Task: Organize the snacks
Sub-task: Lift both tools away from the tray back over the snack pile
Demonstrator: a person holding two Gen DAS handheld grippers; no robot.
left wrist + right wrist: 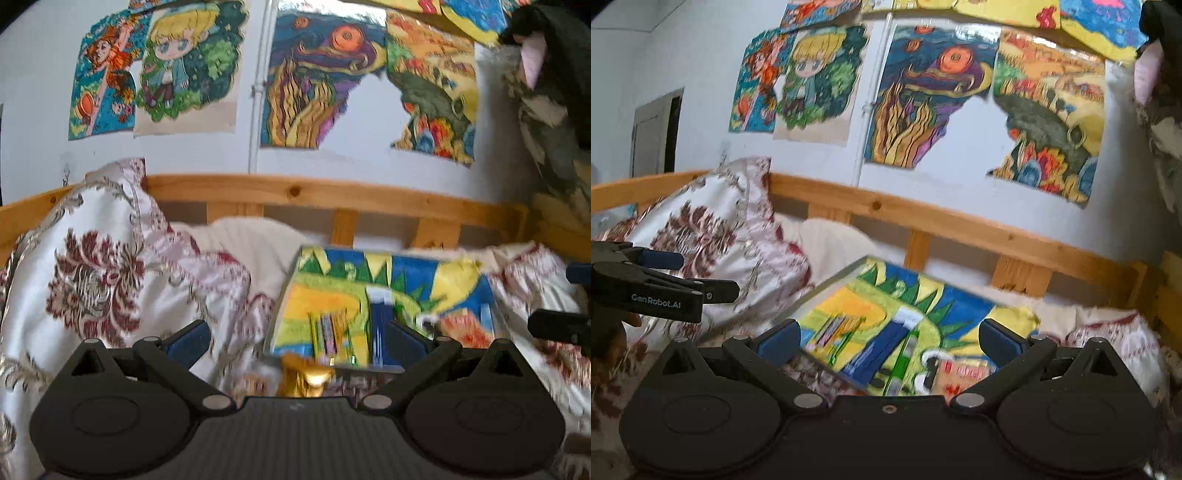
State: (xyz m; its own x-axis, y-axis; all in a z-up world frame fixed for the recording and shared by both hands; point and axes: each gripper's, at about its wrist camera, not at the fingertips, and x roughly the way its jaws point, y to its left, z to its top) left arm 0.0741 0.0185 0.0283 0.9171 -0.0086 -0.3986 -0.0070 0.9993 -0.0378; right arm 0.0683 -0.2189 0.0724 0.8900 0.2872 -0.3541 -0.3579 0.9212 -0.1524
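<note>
Both of your grippers, left (295, 338) and right (888, 338), hung released and empty while the snacks (882, 350) lay blurred on the painted board (849, 295) at lower centre, apparently none sorted.

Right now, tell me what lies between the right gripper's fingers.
In the right wrist view, the open right gripper frames snack packets on a painted board: a blue packet, a striped one and a red one. It grips nothing.
</note>
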